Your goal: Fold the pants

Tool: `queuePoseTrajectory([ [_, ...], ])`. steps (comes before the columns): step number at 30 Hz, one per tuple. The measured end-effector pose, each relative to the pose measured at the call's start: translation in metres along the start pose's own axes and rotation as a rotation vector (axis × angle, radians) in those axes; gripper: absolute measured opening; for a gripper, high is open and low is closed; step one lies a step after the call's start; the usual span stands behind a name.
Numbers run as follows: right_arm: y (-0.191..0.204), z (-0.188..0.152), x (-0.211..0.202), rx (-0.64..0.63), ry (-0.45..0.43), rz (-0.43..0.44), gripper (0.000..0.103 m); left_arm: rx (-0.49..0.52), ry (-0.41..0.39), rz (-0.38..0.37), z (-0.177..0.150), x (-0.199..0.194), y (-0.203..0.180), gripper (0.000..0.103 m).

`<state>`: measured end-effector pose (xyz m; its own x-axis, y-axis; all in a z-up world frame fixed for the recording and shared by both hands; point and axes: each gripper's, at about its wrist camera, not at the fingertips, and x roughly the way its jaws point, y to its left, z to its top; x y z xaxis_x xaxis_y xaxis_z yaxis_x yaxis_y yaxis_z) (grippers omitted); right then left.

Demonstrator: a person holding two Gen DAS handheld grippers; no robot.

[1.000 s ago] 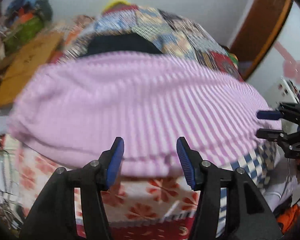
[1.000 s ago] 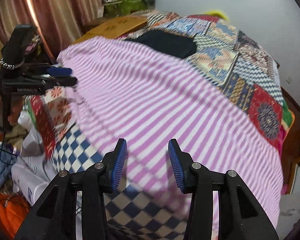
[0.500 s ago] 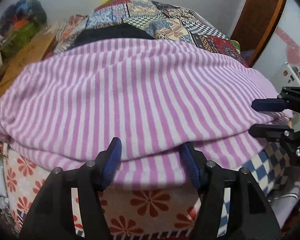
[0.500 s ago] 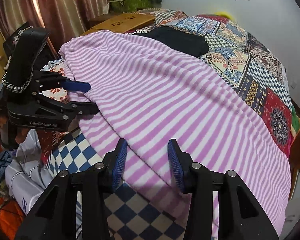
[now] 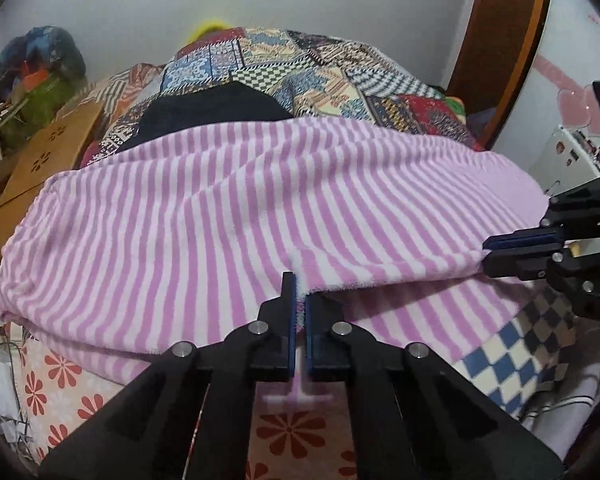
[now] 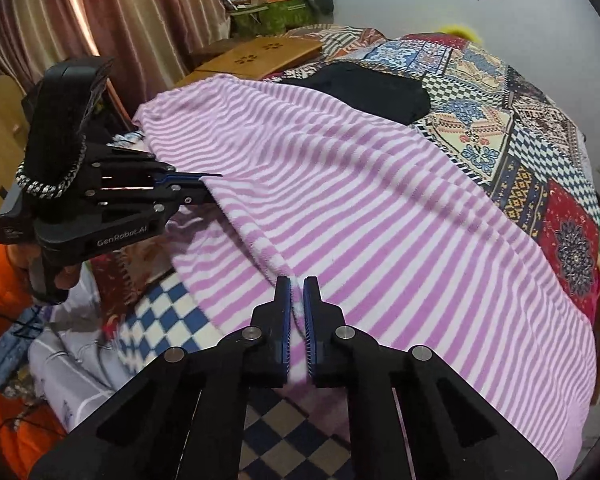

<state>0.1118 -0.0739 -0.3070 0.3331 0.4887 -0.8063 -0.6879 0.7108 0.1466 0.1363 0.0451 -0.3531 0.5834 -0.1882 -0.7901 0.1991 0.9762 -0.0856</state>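
Note:
Pink-and-white striped pants (image 5: 260,208) lie spread across the bed, folded into two layers along the near side. My left gripper (image 5: 299,294) is shut on the near edge of the top layer, with fabric pinched between its blue pads. My right gripper (image 6: 297,294) is likewise shut on the top layer's edge of the pants (image 6: 360,208), further right along it. The right gripper (image 5: 487,251) also shows at the right of the left wrist view, clamped on the hem. In the right wrist view the left gripper (image 6: 210,186) shows at the left, clamped on the edge.
A patchwork quilt (image 5: 320,68) covers the bed, with a black garment (image 6: 364,88) beyond the pants. A wooden board (image 6: 260,54) lies at the far left by the curtains (image 6: 100,12). Blue-checked cloth (image 6: 160,320) and floral sheet (image 5: 60,392) hang off the near edge.
Both grippers were open over the near edge of the pants; both have now closed on the top layer's edge. The left one moved in a little closer.

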Motion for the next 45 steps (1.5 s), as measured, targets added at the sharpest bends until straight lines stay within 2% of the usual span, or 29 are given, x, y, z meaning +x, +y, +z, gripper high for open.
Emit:
queuePoseTrajectory([
  [5, 0.009, -0.002, -0.009, -0.003, -0.006, 0.055, 0.004, -0.003, -0.016, -0.026, -0.004, -0.021, 0.001, 0.002],
  [12, 0.024, -0.004, -0.013, -0.050, -0.021, 0.000, 0.005, -0.002, -0.004, -0.024, -0.020, -0.028, -0.005, 0.002],
  [13, 0.023, -0.004, -0.013, -0.051, -0.021, -0.016, 0.008, -0.009, -0.005, -0.028, -0.020, -0.028, -0.005, 0.002],
  [15, 0.022, -0.002, -0.009, -0.052, 0.002, -0.033, 0.023, -0.019, -0.011, -0.033, -0.020, -0.030, -0.005, 0.002],
  [16, 0.023, -0.002, -0.006, -0.051, 0.014, -0.038, 0.037, -0.021, -0.015, -0.035, -0.019, -0.031, -0.005, 0.002],
  [17, 0.023, -0.001, -0.004, -0.055, 0.015, -0.044, 0.041, -0.022, -0.020, -0.037, -0.019, -0.033, -0.005, 0.002],
  [23, 0.026, 0.000, 0.012, -0.102, 0.035, -0.100, 0.041, -0.035, -0.031, -0.062, -0.016, -0.042, -0.002, 0.002],
  [25, 0.024, 0.001, 0.016, -0.107, 0.031, -0.112, 0.029, -0.041, -0.027, -0.063, -0.017, -0.041, -0.001, 0.002],
  [26, 0.023, 0.002, 0.016, -0.106, 0.029, -0.121, 0.013, -0.043, -0.024, -0.064, -0.018, -0.040, -0.001, 0.002],
  [27, 0.022, 0.004, 0.016, -0.101, 0.031, -0.125, 0.009, -0.045, -0.021, -0.065, -0.019, -0.039, -0.001, 0.002],
  [38, 0.016, 0.001, 0.003, -0.027, 0.023, 0.017, 0.005, -0.067, 0.001, -0.073, -0.030, -0.037, 0.003, 0.002],
  [43, 0.018, -0.006, 0.003, -0.008, 0.019, 0.030, 0.005, -0.081, 0.034, -0.065, -0.042, -0.027, 0.002, 0.002],
  [45, 0.019, -0.007, 0.007, -0.015, 0.038, 0.030, 0.010, -0.069, 0.060, -0.060, -0.045, -0.020, -0.001, 0.002],
])
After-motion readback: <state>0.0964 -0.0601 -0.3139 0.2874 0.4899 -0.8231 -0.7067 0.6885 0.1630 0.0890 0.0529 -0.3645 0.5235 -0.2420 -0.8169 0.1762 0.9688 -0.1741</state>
